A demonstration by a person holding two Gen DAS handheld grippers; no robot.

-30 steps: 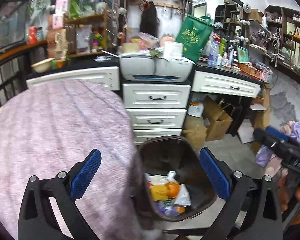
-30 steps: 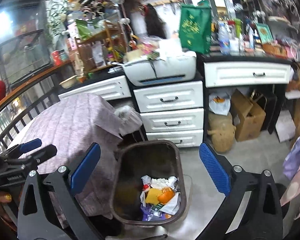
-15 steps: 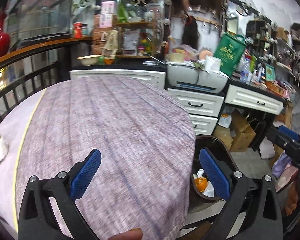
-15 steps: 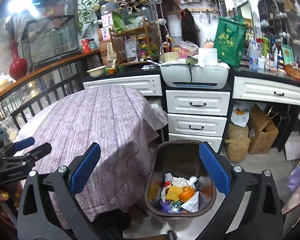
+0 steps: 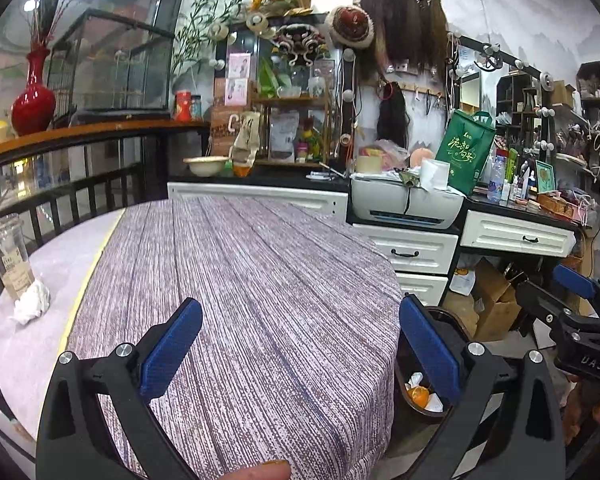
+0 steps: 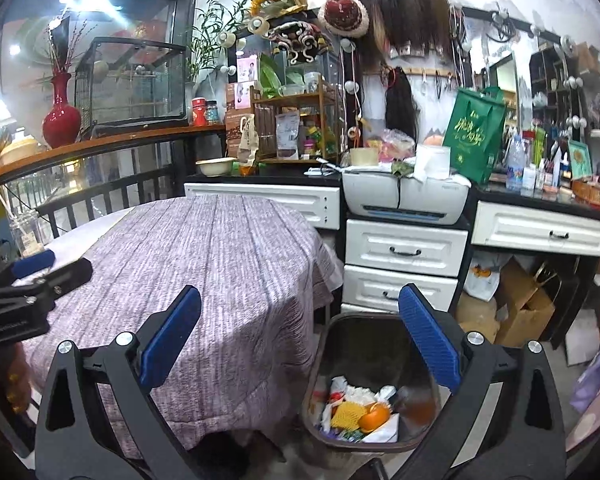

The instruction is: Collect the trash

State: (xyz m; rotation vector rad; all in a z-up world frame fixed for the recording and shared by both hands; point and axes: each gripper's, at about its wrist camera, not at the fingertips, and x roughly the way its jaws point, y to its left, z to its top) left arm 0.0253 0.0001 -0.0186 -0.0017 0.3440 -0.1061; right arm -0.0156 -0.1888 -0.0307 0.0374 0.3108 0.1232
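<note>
Purple cloth: it covers the round bench [image 5: 260, 280], your landmark here; nearly all of its top shows nothing to collect.
Left gripper [image 5: 300, 344]: you hold it over the near part of the bench with its blue pads spread wide and nothing between them, ready for a pickup.
Right gripper [image 6: 300, 344]: also spread wide and empty, it hangs off the bench's right edge above the bin, probably because nothing on your right needs taking.
Trash bin [image 6: 364, 384]: it stands on the floor just beside the bench's right edge, so a drop needs only a short swing; peel, paper and wrappers already lie inside.
Crumpled tissue [image 5: 32, 302]: it lies at the bench's far left rim, touching the foot of the cup.
Plastic cup [image 5: 10, 256]: it stands upright with a straw, at that same rim, well apart from the bin.
Judgement: those two look like the remaining trash, and the left gripper is the nearer one.
</note>
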